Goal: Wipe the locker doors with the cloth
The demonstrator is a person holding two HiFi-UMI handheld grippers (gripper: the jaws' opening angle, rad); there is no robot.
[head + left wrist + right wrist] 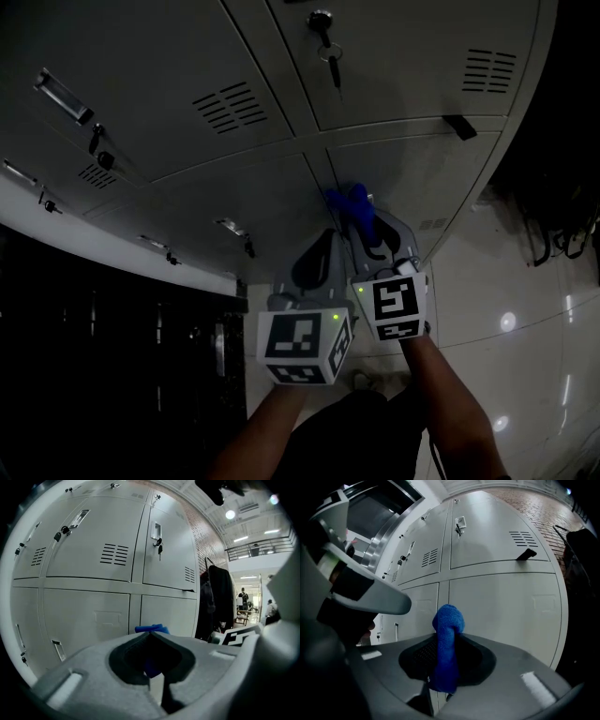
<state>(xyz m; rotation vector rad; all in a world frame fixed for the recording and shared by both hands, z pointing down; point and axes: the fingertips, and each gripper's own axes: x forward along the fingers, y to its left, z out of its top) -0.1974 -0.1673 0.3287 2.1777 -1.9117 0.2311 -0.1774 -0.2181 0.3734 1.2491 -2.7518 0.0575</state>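
Right gripper (448,638) has its jaws clamped on the blue cloth (448,619), a tuft poking out near the lower locker door (506,606). Left gripper (150,634) sits alongside, jaws together, apparently empty. The cloth looks soft, light and floppy; a bunched mid-fold grip suits it.

cloth (151,629): mostly hidden behind left claw (149,635) | lockers (394,56): cut by top edge | far people (243,597): too small

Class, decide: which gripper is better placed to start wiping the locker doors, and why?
Right. The right gripper is shut on the blue cloth, whose end pokes out toward the locker doors. The left gripper looks shut and empty.
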